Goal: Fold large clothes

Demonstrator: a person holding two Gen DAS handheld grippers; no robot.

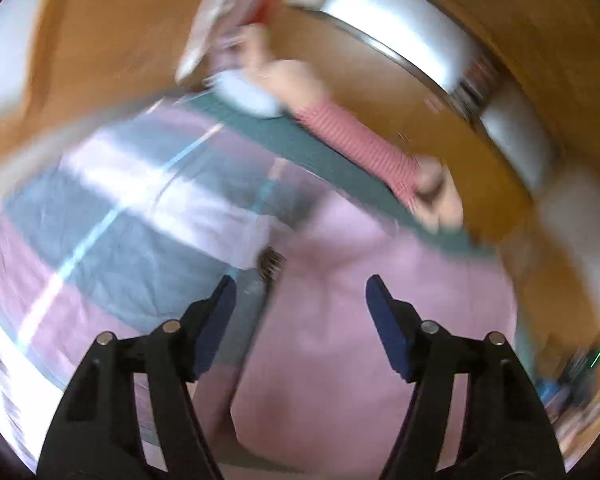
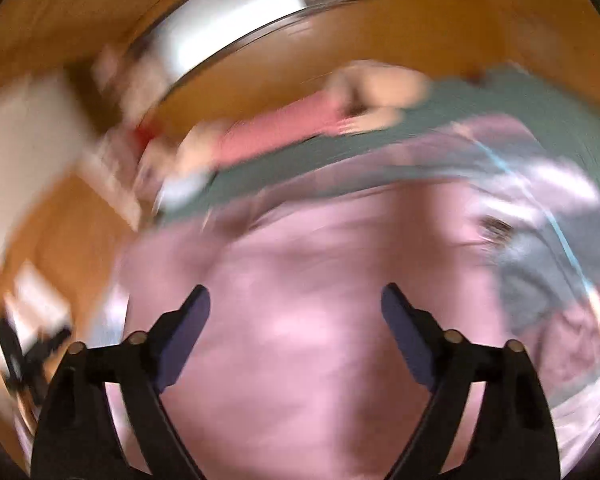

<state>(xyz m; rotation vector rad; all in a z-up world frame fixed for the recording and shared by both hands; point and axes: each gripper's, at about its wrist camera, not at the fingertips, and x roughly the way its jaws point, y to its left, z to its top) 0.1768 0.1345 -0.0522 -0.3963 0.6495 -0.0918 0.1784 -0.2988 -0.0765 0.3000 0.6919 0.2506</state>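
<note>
Both views are smeared by motion. A large pink garment (image 1: 340, 340) lies spread over a bed, with a small dark label (image 1: 271, 266) near its edge. My left gripper (image 1: 302, 292) hangs above it, open, with nothing between its blue pads. In the right wrist view the same pink garment (image 2: 300, 300) fills the middle, and my right gripper (image 2: 296, 300) stands wide open over it, holding nothing. The label (image 2: 496, 226) shows at the right.
A checked pink, grey and white bedspread (image 1: 100, 220) with a green border (image 1: 300, 140) lies under the garment. A doll-like figure in pink stripes (image 1: 360, 148) rests on the far edge. Beyond is wooden floor (image 1: 360, 60) and a white box (image 2: 24, 128).
</note>
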